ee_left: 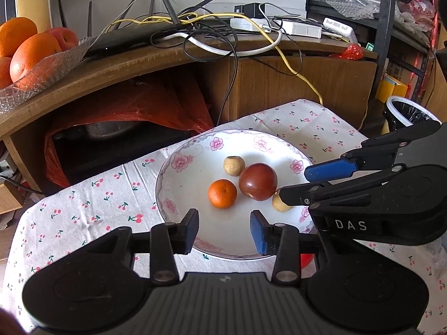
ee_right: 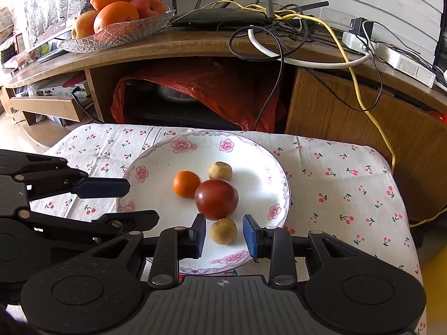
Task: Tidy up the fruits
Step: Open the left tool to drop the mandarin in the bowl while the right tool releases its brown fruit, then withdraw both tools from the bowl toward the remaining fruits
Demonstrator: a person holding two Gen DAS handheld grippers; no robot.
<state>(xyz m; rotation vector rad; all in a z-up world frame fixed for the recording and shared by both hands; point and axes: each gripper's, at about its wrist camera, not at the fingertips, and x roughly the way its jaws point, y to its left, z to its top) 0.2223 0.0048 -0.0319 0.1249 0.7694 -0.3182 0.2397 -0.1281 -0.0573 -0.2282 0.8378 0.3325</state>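
A white plate [ee_right: 156, 164] with a pink flower rim sits on a table covered by a cherry-print cloth [ee_right: 335, 184]. Four fruits lie on the plate, grouped near its middle: a small orange [ee_right: 186, 183] on the left, a dark red round fruit [ee_right: 216, 199] touching it on the right, one small tan fruit [ee_right: 220, 171] on the far side of the red one, and a second small tan fruit [ee_right: 223, 231] on the near side, close to the plate's near rim.

The right gripper [ee_right: 223, 238] hangs over the near rim of the plate. Its fingers stand apart, one on each side of the near tan fruit, with a visible gap between each pad and the fruit; nothing is clamped.

The left gripper [ee_left: 224, 230] hangs over the plate's near left edge. Its fingers are also apart and hold nothing; the small orange [ee_left: 222, 193] lies beyond the gap between them.

Behind the table stands a wooden cabinet [ee_right: 349, 111]. On its top, far left, a glass dish [ee_right: 117, 35] holds larger oranges and apples; cables [ee_right: 279, 19] lie across the top to the right.
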